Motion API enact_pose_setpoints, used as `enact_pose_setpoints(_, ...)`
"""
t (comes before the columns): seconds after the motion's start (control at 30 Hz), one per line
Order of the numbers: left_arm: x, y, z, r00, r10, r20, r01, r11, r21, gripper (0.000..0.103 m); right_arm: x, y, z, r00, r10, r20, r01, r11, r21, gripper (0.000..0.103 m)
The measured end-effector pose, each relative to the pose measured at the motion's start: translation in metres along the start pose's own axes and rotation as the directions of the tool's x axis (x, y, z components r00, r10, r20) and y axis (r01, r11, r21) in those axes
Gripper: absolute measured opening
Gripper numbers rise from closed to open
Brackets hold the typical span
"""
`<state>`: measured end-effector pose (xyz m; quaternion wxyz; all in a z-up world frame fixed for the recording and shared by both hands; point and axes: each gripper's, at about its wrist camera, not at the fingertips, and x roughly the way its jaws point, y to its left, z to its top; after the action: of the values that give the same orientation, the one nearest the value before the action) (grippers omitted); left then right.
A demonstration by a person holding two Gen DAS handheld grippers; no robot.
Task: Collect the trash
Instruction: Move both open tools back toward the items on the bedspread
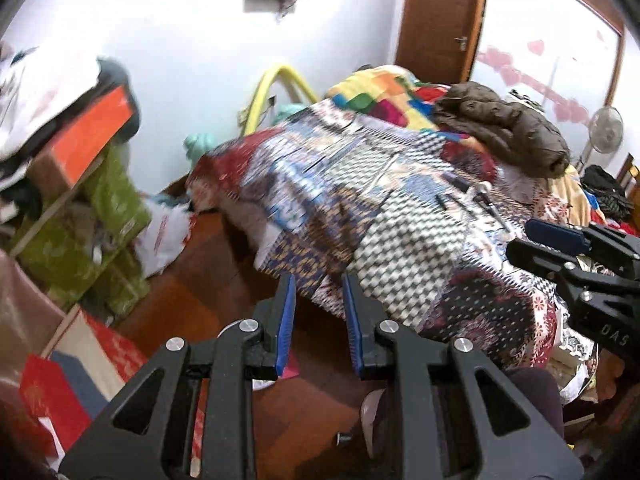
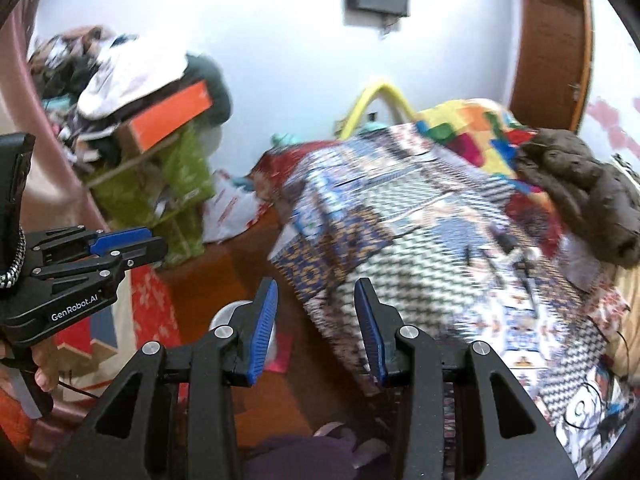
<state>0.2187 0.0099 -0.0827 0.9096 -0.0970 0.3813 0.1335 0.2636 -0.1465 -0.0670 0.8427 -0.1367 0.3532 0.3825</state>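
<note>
Both tools, left tool (image 1: 319,284) and right tool (image 2: 316,288), hang parted above the bed (image 1: 400,208).

White walls (image 1: 192,40), a brown door (image 1: 436,16), wooden floor (image 1: 192,300), a quilt-covered bed (image 1: 380,208)

A bed (image 1: 360,216) with a patterned cover (image 2: 420,240) fills the space ahead of the fingers and to their right in both views. On the cover, to the far right of the fingers, lies a brown padded jacket (image 1: 504,128). Behind it a blanket (image 1: 380,92) of coloured squares covers the far end of the bed. Some small dark things (image 1: 476,196) lie on the cover, nearer than the jacket; they are too blurred to name. Below the fingers and to their left is a brown wooden floor (image 1: 188,300). On it, far to the left, lies a white plastic bag (image 1: 164,236) with red print, beside green boxes (image 1: 104,232).
</note>
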Motion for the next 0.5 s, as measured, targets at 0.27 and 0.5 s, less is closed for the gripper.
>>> enact_pose_setpoints(0.27,0.025,-0.077,0.034,0.997,-0.080,0.008,0.079,0.994,0.076,0.042,-0.036,-0.083,-0.007,0.989,-0.137,0.058,0.129,0.984,0.124,0.048)
enact_pose_setpoints(0.5,0.068,-0.142,0.058,0.988,-0.152,-0.034,0.155,0.980,0.123,0.048,-0.045,-0.152,-0.025,0.967,-0.254,0.026,0.242,0.945,0.221,0.050)
